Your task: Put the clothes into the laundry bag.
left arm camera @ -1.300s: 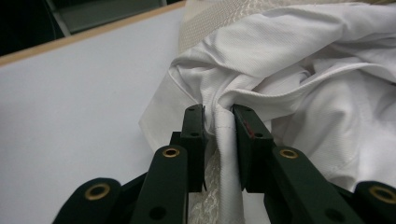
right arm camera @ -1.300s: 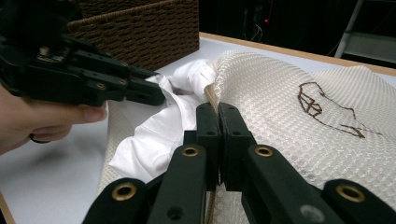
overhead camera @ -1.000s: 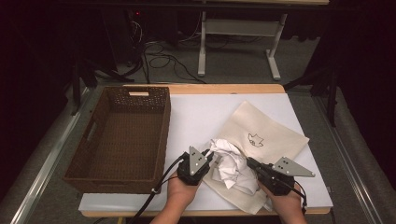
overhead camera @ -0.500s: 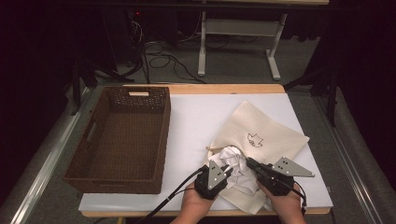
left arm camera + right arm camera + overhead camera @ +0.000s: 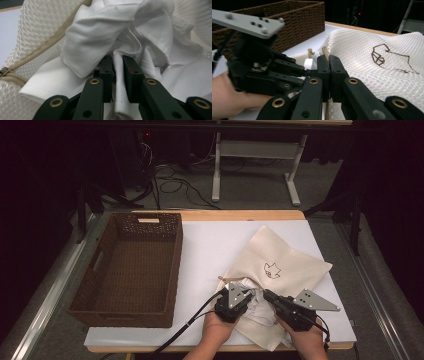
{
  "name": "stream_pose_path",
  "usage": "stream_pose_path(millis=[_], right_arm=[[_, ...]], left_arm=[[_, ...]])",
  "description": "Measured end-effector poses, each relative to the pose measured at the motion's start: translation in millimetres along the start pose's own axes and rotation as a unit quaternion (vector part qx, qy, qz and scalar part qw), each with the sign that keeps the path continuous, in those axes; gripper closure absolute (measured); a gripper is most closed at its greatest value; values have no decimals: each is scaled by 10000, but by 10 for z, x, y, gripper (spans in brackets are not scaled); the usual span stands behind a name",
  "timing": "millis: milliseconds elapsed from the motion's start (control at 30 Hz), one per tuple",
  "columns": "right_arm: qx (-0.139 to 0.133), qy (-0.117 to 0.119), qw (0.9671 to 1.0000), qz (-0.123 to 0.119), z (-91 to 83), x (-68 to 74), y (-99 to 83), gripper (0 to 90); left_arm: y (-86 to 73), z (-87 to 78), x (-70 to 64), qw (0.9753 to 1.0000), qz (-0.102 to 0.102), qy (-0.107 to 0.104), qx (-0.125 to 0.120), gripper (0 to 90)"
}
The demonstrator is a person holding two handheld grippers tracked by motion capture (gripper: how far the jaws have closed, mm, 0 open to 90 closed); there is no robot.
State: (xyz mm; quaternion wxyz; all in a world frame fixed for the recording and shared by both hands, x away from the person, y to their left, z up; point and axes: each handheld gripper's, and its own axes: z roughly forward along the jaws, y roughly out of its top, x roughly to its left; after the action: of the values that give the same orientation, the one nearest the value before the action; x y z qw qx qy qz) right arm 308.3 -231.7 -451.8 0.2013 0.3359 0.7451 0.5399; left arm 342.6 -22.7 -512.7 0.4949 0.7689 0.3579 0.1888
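Left gripper (image 5: 117, 62): I see its two black jaws pinched onto a fold of the white cloth (image 5: 105, 37), with a narrow strip of fabric caught between them. In the high view it sits at the near edge of the table, at the bag's open end.

Right gripper (image 5: 328, 67): I see the jaws closed together on the zipper edge of the mesh bag (image 5: 367, 57); the weave and the tan zipper strip sit at the fingertips. The left gripper lies just beside it in this view.

White cloth: I find it crumpled and bunched at the bag's open mouth, partly inside and partly spilling out toward the near edge, lying between the two grippers in the high view.

Mesh bag: cream, netted weave, with a tan zipper (image 5: 37, 53) along its opening and a small dark line drawing (image 5: 272, 269) on its top face. It lies flat on the right half of the table, turned at an angle, open end toward me.

Wicker basket (image 5: 131, 270): dark brown, rectangular, standing on the left side, well apart from the bag.

Table (image 5: 210, 245): white surface with a wooden rim.
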Motion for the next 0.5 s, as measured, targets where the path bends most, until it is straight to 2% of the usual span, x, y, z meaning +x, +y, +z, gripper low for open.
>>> stream_pose_path(millis=[100, 167, 300, 400, 433, 500], right_arm=[[-57, 1, 10000, -42, -31, 11, 20, 898], [-62, -30, 10000, -35, -41, 2, 18, 898], [-37, -59, 10000, -11, -43, -40, 0, 898], [-35, -58, 10000, -16, -43, -54, -6, 898], [-36, -63, 10000, -10, -43, -54, -7, 898], [-32, -75, 10000, -25, -41, -47, -6, 898]], left_arm=[[20, 35, 7, 10000, -81, 28, 5, 772], [22, 19, 1, 9999, -96, 47, -20, 732], [-4, -121, -11, 9998, -107, 70, -170, 542], [-54, -286, -33, 9994, -120, 101, -300, 411], [-67, -325, -38, 9994, -105, 128, -309, 346], [-108, -410, -49, 9994, -161, 119, -297, 272]])
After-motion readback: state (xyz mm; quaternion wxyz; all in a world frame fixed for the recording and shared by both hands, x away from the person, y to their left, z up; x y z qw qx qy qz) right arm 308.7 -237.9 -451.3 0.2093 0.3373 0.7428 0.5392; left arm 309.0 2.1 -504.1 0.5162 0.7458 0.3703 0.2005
